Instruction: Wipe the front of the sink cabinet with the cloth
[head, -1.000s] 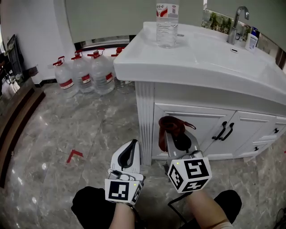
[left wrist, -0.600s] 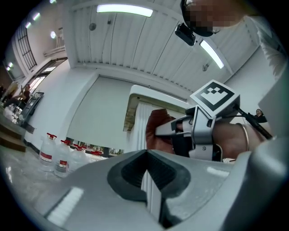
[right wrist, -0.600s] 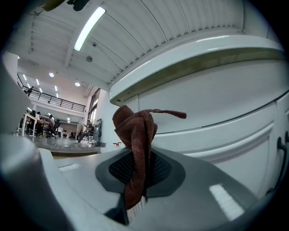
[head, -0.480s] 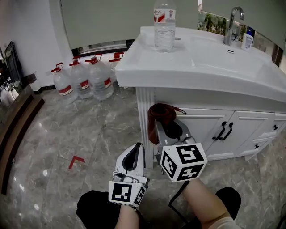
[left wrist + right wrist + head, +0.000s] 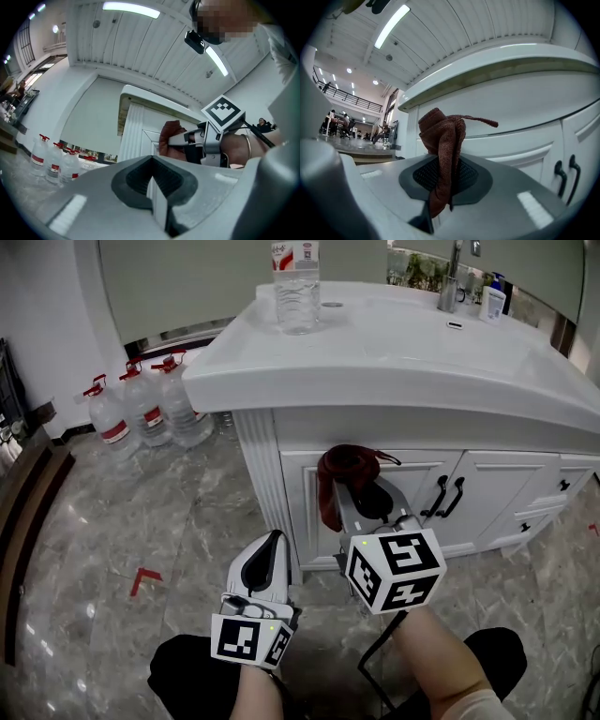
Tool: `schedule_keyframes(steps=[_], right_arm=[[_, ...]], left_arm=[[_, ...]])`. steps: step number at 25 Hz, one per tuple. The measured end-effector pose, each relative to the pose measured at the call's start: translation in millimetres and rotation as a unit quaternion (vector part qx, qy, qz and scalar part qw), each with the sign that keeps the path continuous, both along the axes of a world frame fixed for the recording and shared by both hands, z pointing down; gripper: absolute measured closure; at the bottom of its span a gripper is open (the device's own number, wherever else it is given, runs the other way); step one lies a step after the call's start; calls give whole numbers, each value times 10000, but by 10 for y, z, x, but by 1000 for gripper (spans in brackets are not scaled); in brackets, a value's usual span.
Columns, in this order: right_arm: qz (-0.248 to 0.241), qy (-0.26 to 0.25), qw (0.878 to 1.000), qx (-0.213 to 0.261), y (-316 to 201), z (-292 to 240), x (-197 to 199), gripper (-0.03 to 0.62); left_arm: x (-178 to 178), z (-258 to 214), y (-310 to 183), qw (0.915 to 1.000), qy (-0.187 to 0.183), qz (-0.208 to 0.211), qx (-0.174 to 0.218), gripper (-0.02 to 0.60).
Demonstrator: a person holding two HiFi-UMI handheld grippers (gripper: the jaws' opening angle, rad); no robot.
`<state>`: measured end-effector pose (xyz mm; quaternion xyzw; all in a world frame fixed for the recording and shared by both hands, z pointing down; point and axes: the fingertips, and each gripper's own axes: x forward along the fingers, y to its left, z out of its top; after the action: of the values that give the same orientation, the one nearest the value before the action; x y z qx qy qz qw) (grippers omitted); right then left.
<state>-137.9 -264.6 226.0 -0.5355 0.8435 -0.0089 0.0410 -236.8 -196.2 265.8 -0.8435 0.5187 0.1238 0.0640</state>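
A dark red cloth is bunched into a long, narrow bundle standing nearly upright, its long axis running up and down. Its folded top rises above the right tool, its lower end trails down between the jaws, and a thin strand pokes out to the right. The right tool's jaws are pinched tight on the middle of the cloth. The cloth sits in front of the upper part of the left door of the white sink cabinet, just under the overhanging white surface (no view shows whether it touches the door). The left tool hangs lower and to the left, near the cabinet's fluted corner, with its jaws closed together and nothing between them. A water bottle stands on the surface.
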Motion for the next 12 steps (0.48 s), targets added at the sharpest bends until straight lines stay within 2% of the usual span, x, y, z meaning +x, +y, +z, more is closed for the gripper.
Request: schedule_keyframes(steps=[7,12], right_arm=[[572,109,9983,2,22,-16,620,511],[862,208,9960,-111,47,30,1011,511]], left_arm=[[246,55,71,9998,-125,150,-31,581],[339,26,174,9995,-316,52,-21,581]])
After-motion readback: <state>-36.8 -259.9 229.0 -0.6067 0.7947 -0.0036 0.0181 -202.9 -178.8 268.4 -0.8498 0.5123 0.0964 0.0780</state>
